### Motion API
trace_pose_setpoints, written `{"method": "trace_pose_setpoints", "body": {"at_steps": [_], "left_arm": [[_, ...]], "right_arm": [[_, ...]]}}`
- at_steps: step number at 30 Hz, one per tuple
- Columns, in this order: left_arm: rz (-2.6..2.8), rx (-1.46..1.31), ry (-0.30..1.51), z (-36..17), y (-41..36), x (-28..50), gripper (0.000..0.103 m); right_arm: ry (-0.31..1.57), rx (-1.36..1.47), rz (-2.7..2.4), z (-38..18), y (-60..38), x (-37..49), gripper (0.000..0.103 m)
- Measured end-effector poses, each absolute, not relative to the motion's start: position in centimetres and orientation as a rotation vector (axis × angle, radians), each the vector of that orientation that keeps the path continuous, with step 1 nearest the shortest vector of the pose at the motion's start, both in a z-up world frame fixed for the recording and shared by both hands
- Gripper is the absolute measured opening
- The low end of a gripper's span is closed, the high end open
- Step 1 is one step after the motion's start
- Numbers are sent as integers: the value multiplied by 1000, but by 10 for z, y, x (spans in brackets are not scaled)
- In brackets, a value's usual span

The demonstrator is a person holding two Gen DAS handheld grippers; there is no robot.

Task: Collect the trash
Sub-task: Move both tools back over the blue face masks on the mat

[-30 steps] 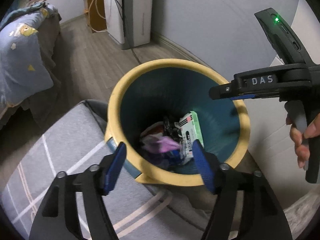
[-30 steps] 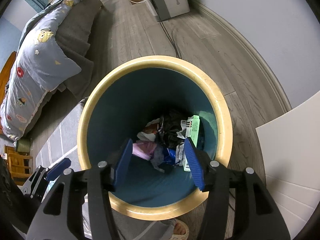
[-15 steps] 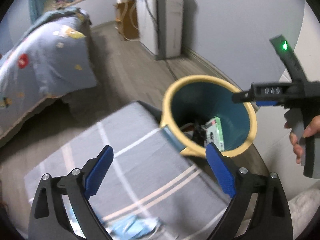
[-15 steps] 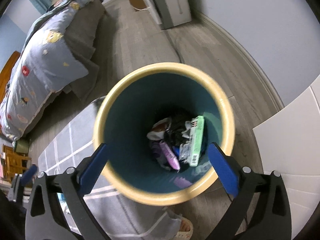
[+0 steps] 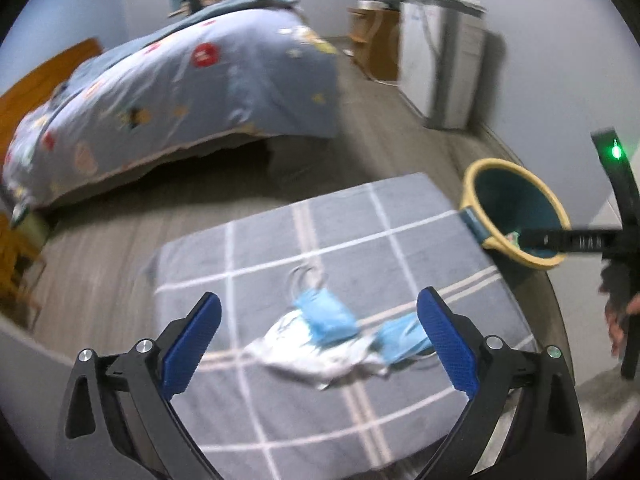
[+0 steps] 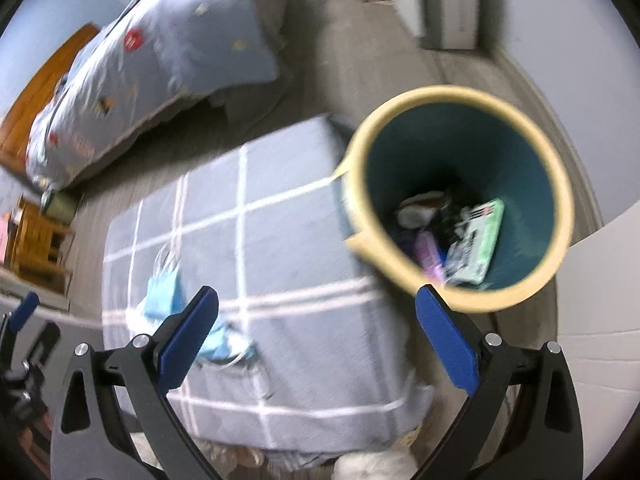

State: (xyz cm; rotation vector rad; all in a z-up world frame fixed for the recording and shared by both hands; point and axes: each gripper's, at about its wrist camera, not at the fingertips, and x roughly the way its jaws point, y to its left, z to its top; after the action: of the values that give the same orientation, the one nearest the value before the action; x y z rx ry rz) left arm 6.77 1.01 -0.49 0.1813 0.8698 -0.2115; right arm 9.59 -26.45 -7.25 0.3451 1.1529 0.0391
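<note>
My left hand-held gripper (image 5: 318, 336) has just been opening and now stands spread wide with nothing between its blue pads. It hangs over a small heap of trash on the grey checked cushion (image 5: 280, 420): two crumpled light-blue face masks (image 5: 326, 316) with thin white ear loops, lying on and touching a wrinkled white wrapper (image 5: 304, 360). My right hand-held gripper (image 6: 316, 334) is released too and empty, its jaws as far apart as they go. The yellow-rimmed bin (image 6: 560, 208), teal inside, stands just beside the cushion's corner and holds a green-and-white packet (image 6: 478, 246), a purple scrap and darker, blurred bits.
</note>
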Motion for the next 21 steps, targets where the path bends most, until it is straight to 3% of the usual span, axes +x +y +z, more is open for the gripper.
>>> {"method": "trace_pose_setpoints", "body": {"at_steps": [10, 21], "left_arm": [[-49, 91, 918, -45, 84, 70, 98], [-58, 113, 955, -75, 90, 78, 98]], "right_arm": [[1229, 226, 96, -102, -176, 88, 97], [1276, 136, 78, -137, -139, 98, 97]]}}
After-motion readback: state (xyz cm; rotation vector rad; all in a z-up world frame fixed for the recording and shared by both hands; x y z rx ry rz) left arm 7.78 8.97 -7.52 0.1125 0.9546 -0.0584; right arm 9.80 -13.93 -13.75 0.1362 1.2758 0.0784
